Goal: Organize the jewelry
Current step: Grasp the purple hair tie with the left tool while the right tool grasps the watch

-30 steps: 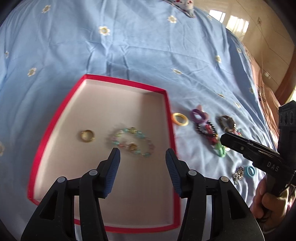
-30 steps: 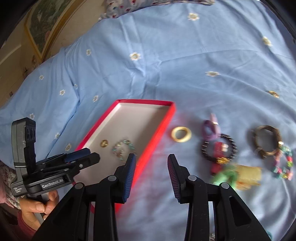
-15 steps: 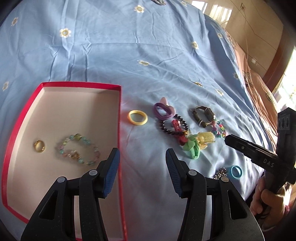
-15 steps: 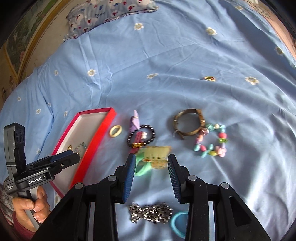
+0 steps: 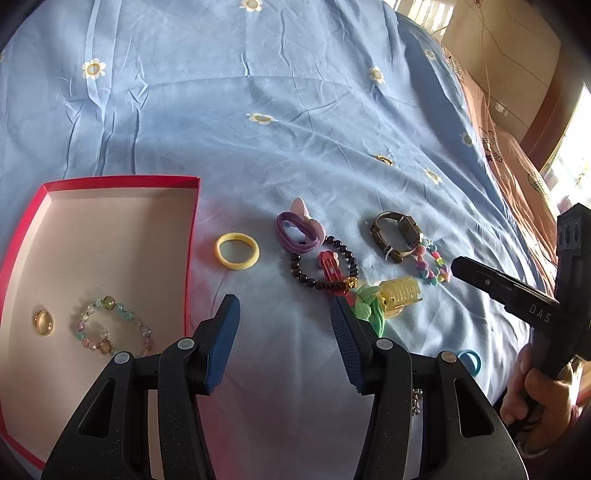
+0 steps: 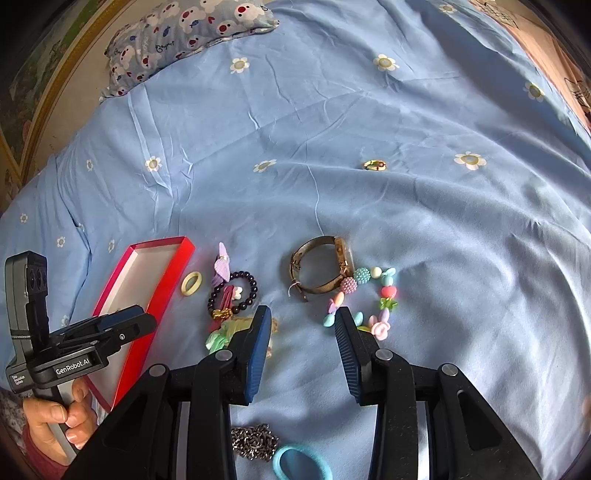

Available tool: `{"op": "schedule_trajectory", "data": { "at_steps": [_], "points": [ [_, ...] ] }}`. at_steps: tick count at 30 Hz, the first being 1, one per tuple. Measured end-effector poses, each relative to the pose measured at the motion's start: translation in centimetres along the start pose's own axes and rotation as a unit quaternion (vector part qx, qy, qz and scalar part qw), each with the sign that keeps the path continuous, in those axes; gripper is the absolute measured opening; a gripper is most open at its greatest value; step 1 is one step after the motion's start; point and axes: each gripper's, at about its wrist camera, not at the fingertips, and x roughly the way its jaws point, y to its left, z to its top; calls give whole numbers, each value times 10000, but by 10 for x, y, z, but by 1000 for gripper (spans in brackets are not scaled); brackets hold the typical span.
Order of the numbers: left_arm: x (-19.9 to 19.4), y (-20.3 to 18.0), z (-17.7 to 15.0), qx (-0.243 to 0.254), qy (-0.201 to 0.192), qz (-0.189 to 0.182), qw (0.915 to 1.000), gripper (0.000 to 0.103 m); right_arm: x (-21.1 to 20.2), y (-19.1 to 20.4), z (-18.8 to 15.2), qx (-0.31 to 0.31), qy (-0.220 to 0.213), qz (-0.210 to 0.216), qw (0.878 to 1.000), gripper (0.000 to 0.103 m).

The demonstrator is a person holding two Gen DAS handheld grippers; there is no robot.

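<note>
A red-rimmed box (image 5: 110, 180) (image 6: 162, 243) holds a gold ring (image 5: 43, 322) and a pastel bead bracelet (image 5: 112, 326). On the blue sheet to its right lie a yellow hair tie (image 5: 236, 251), a purple tie (image 5: 299, 229), a dark bead bracelet (image 5: 323, 266) (image 6: 232, 291), a watch (image 5: 397, 234) (image 6: 319, 269), a colourful bead bracelet (image 6: 364, 299) and a yellow-green clip (image 5: 391, 295). My left gripper (image 5: 284, 314) is open and empty between box and jewelry. My right gripper (image 6: 301, 326) is open and empty, just short of the watch.
A silver chain (image 6: 255, 441) and a blue hair tie (image 6: 301, 463) lie close under the right gripper. A small gold ring (image 6: 375, 165) sits alone farther back. A patterned pillow (image 6: 192, 33) lies at the bed's far end.
Both grippers have swung right, from over the box toward the loose jewelry. The box has slid to the left of both views. Both stay open and empty.
</note>
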Motion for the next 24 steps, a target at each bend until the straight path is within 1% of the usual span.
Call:
{"op": "schedule_trajectory", "data": {
  "at_steps": [9,15,18,19,21,22,24],
  "points": [
    [18,-6,22,-33,25,-125,9999,50,15,0,16,-138,45,-81,9999,37],
    [40,-10,44,-34,116,-223,9997,50,35,-1,31,-339,196,-249,9989,37],
    [57,-12,52,-7,233,-188,9996,49,44,-2,37,-397,234,-350,9983,37],
    [62,-12,54,0,272,-154,9995,48,47,-3,38,-409,259,-388,9981,37],
    [74,-11,56,5,369,-116,9993,36,53,-5,40,-411,307,-433,9977,37],
    [78,-11,56,-10,413,-127,9991,34,56,-6,41,-411,335,-444,9976,37],
    [84,-10,57,-25,458,-149,9988,21,61,-6,41,-452,384,-501,9970,36]
  ]
}}
